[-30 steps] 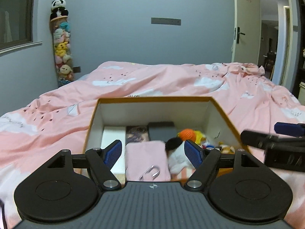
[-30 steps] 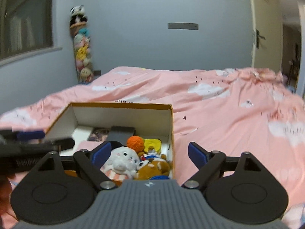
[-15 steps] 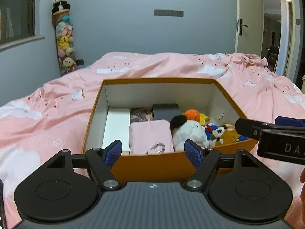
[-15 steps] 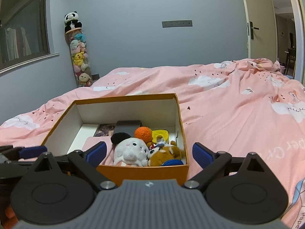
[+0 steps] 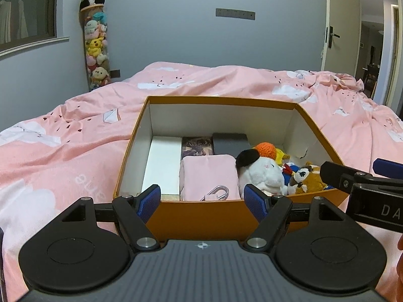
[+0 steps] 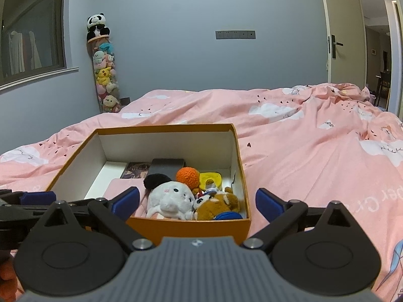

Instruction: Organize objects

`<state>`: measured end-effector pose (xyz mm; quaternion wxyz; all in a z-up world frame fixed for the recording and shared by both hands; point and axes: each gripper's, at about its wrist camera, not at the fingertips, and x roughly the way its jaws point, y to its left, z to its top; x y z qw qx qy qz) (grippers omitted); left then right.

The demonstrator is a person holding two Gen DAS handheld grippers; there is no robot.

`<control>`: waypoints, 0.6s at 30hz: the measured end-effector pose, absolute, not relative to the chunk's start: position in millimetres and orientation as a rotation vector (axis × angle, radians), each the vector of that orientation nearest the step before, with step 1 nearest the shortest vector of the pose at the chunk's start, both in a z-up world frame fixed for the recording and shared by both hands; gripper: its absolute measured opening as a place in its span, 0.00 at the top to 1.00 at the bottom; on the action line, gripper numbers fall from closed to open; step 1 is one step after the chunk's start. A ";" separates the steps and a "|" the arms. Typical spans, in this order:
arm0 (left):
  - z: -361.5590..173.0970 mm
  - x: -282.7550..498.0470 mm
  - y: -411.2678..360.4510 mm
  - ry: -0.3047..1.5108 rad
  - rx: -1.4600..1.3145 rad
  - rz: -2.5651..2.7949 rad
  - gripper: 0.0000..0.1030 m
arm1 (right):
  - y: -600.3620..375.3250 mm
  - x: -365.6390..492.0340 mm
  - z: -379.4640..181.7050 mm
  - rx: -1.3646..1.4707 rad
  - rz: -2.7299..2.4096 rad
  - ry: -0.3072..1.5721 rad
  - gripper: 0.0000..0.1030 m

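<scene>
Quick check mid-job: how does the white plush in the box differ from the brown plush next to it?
The white plush is clearly bigger than the brown plush. The white plush has a black ear; the brown plush has a white-and-dark face patch. The white plush lies nearer the box's middle, against the pink pouch; the brown plush sits in the near right corner. Both lie loose in the orange box, touching each other.

one box (image 5: 201, 216), two plush toys (image 5: 264, 173), one pouch (image 5: 209, 173)
</scene>
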<state>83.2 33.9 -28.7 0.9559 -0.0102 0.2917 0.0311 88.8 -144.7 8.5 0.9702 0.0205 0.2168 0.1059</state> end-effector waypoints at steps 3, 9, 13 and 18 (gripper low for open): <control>-30.1 85.4 33.8 0.600 -0.009 0.081 0.14 | -143.9 89.8 7.4 0.044 0.219 0.444 0.04; -31.0 86.7 34.4 0.600 -0.008 0.093 0.14 | -143.2 89.8 5.3 0.044 0.219 0.450 0.04; -30.0 86.6 34.3 0.602 -0.015 0.091 0.14 | -144.3 89.7 4.7 0.049 0.216 0.449 0.04; -29.3 86.8 33.9 0.599 -0.005 0.101 0.14 | -142.6 88.0 5.5 0.043 0.226 0.439 0.03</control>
